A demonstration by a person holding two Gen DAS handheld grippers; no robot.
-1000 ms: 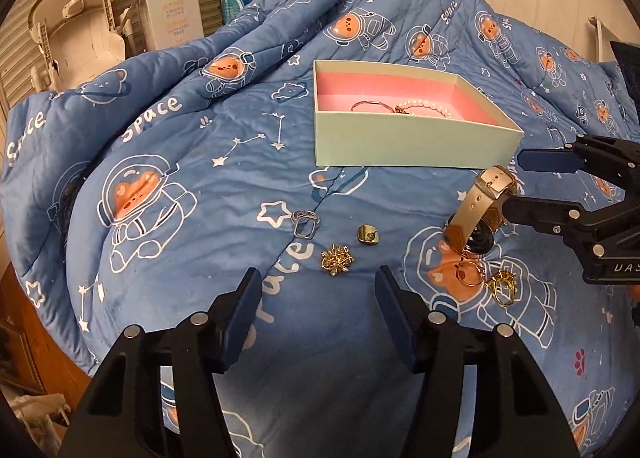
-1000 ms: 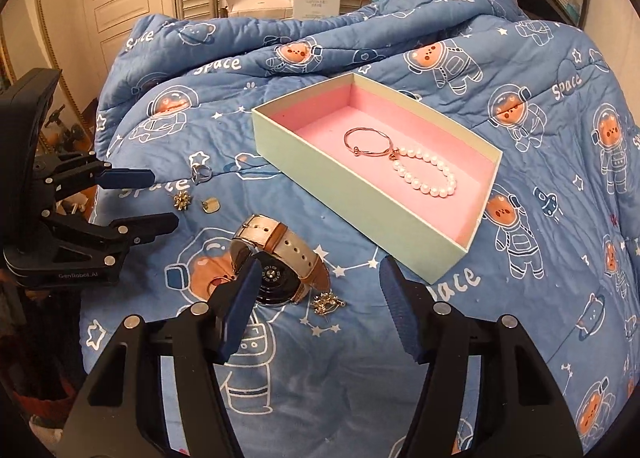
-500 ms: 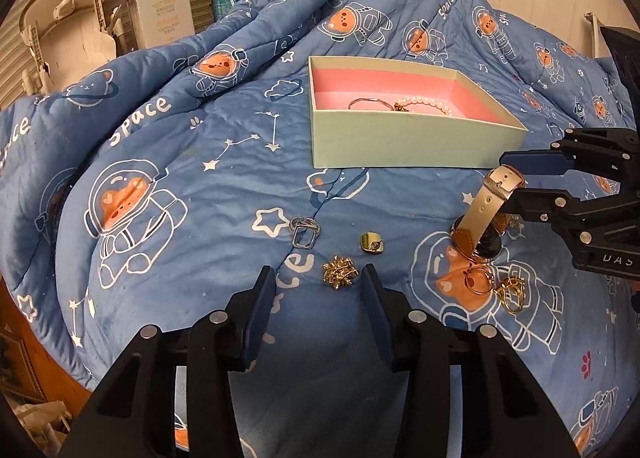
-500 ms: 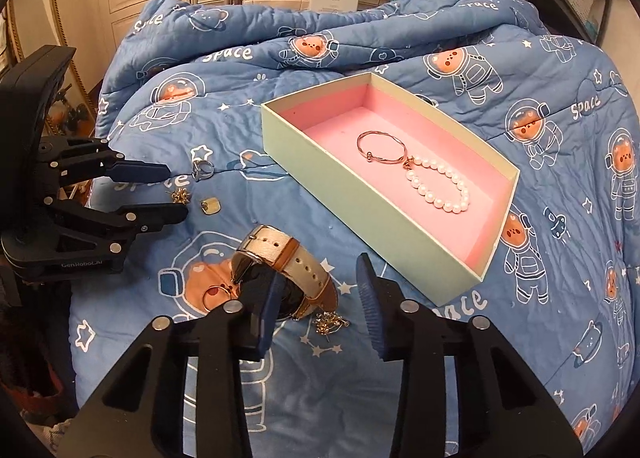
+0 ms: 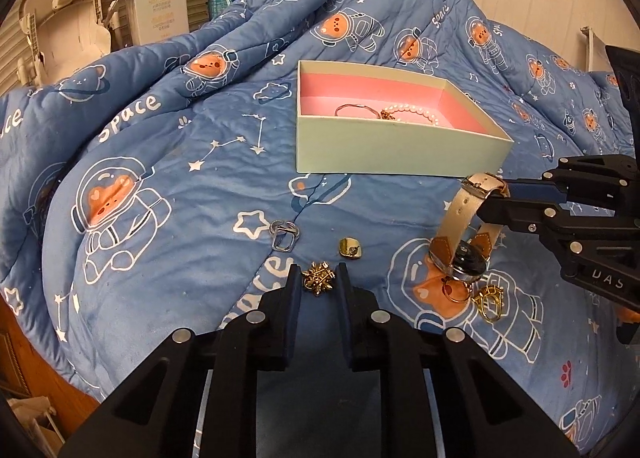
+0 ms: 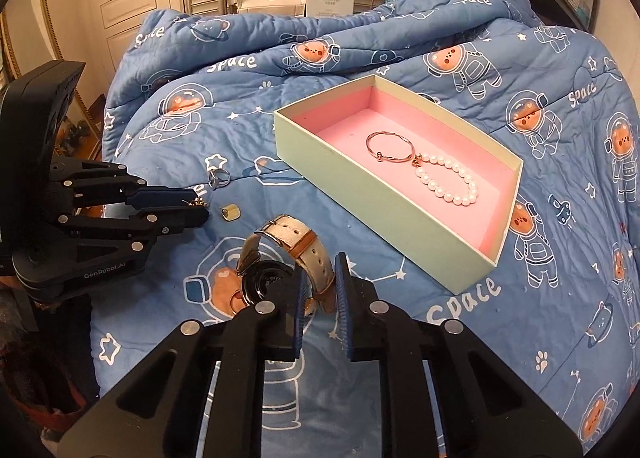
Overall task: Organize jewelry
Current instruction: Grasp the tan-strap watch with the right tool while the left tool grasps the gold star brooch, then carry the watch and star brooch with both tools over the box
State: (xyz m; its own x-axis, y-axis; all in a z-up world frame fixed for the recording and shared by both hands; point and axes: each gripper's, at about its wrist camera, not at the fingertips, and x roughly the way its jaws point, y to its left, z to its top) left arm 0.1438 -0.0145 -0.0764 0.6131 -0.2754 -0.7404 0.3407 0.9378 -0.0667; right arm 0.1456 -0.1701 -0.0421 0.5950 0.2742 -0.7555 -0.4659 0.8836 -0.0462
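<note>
A pale green box (image 5: pixel 384 153) with pink lining (image 6: pixel 404 161) sits on the blue quilt and holds a bangle (image 6: pixel 390 145) and a pearl bracelet (image 6: pixel 450 181). My left gripper (image 5: pixel 318 282) has its fingers close on either side of a gold snowflake brooch (image 5: pixel 318 278); a narrow gap shows. My right gripper (image 6: pixel 318 278) is closing on the beige strap of a watch (image 6: pixel 296 254), which stands on its dark face (image 5: pixel 466 258). A silver ring (image 5: pixel 284 234), a gold stud (image 5: pixel 351 248), a thin ring (image 5: pixel 454 292) and a gold ring (image 5: pixel 490 300) lie loose.
The blue space-print quilt (image 5: pixel 160 185) is bunched up behind the box. A white carton (image 5: pixel 160 1) and white appliance (image 5: pixel 64 29) stand beyond it. The quilt falls off at the left edge over wood (image 5: pixel 24 350).
Both grippers have narrowed from wide open. The left moved forward around the brooch. The right moved forward around the watch strap.
</note>
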